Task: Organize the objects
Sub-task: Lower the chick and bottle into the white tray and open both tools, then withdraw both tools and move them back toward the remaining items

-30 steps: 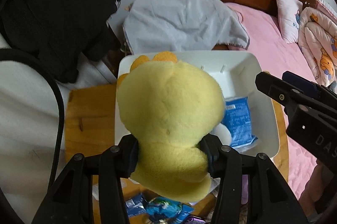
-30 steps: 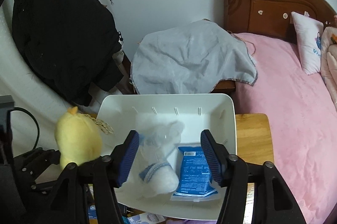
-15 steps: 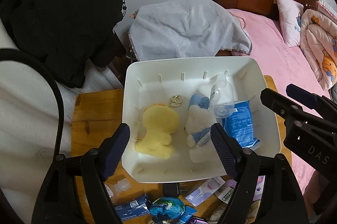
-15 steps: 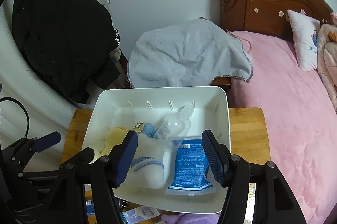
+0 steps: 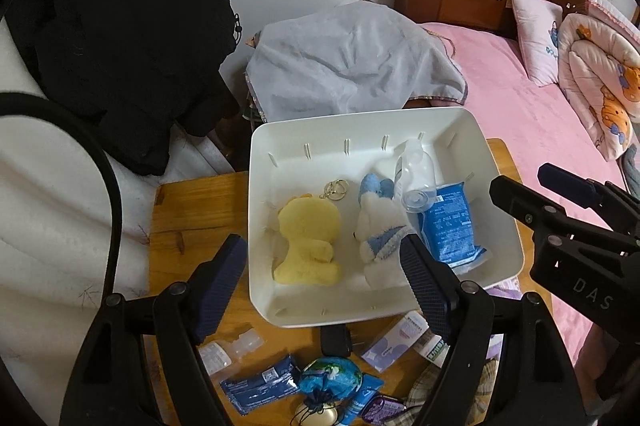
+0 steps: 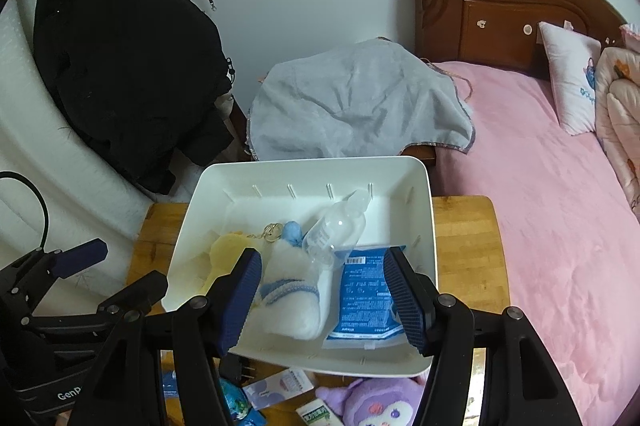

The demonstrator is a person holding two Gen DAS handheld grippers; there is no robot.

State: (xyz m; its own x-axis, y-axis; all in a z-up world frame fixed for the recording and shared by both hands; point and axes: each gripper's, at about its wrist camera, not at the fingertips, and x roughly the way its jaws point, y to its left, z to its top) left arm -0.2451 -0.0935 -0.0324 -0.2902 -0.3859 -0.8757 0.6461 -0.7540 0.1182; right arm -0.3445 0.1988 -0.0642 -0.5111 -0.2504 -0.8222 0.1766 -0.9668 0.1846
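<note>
A white bin stands on a small wooden table. In it lie a yellow plush duck with a key ring, a white and blue plush, a clear bottle and a blue packet. My left gripper is open above the bin's near left edge, holding nothing. My right gripper is open over the bin's near side, also with nothing in it.
Small items litter the table's front: blue packets, a blue ball pouch, a black plug, a purple plush. A grey cloth, black coat and pink bed surround the table.
My left gripper let go of the yellow duck, which now lies in the bin, and has drawn back and up. The right gripper has also pulled back a little.
</note>
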